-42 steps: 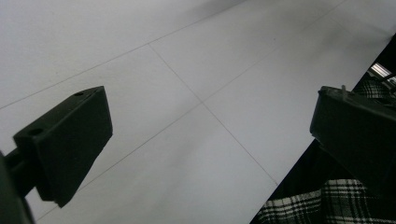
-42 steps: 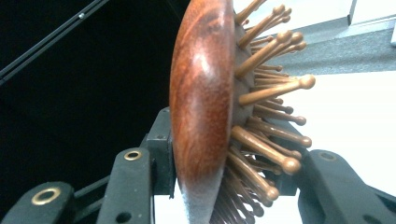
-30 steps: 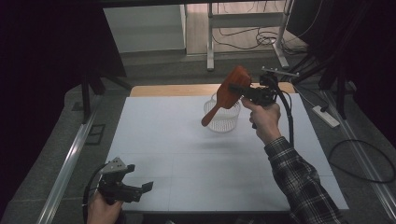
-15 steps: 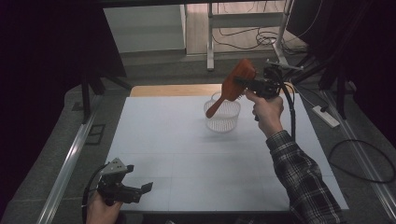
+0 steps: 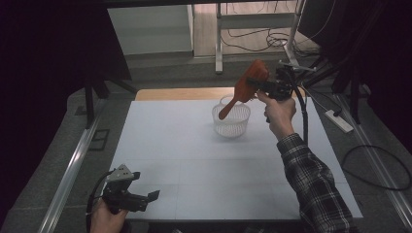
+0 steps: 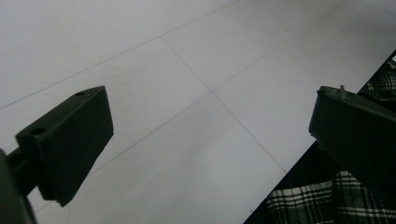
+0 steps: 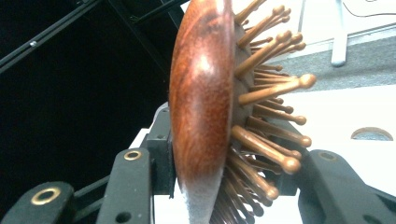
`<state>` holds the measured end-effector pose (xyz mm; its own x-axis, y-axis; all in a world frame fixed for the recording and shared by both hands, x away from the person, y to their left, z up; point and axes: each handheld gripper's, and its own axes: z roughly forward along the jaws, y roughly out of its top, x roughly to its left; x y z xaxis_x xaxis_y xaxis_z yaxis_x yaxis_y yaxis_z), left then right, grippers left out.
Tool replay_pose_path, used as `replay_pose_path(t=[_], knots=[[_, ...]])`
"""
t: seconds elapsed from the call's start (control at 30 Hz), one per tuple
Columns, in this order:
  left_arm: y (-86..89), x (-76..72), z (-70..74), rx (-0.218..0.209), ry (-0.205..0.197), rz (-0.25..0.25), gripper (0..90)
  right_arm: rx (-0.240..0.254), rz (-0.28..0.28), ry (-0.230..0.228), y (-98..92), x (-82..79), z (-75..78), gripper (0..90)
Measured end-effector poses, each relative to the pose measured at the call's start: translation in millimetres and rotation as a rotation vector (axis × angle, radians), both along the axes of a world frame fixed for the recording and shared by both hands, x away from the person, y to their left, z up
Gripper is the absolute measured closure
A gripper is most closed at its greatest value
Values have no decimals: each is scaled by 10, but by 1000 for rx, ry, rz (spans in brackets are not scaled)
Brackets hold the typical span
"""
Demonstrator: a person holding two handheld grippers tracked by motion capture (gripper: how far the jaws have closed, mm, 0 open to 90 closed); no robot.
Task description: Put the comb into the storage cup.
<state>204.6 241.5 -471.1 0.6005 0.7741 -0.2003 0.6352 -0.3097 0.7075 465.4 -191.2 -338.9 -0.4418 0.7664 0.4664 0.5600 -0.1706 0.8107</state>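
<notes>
Right gripper (image 5: 262,87) is clamping the head of a wooden hairbrush (image 5: 243,90) — back against one jaw, bristle pins against the other — holding it tilted in the air, handle slanting down over a white mesh basket (image 5: 231,121) at the table's (image 5: 194,160) far side. Left gripper (image 5: 145,196) is resting at the near edge, jaws apart on nothing.

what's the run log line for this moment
right gripper: shut on wooden hairbrush | brush: above white basket, handle pointing down | left gripper: open, holding nothing, low near table edge
</notes>
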Motion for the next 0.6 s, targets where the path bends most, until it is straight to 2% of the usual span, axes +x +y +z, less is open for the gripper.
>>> replay_pose_path(t=[0.37,0.6], knots=[[0,-4,2,3,-2,-5,8,-15,-16,13,19,57,-114,535],[-1,0,0,4,1,-7,9,-19,-18,32,51,83,-254,535]])
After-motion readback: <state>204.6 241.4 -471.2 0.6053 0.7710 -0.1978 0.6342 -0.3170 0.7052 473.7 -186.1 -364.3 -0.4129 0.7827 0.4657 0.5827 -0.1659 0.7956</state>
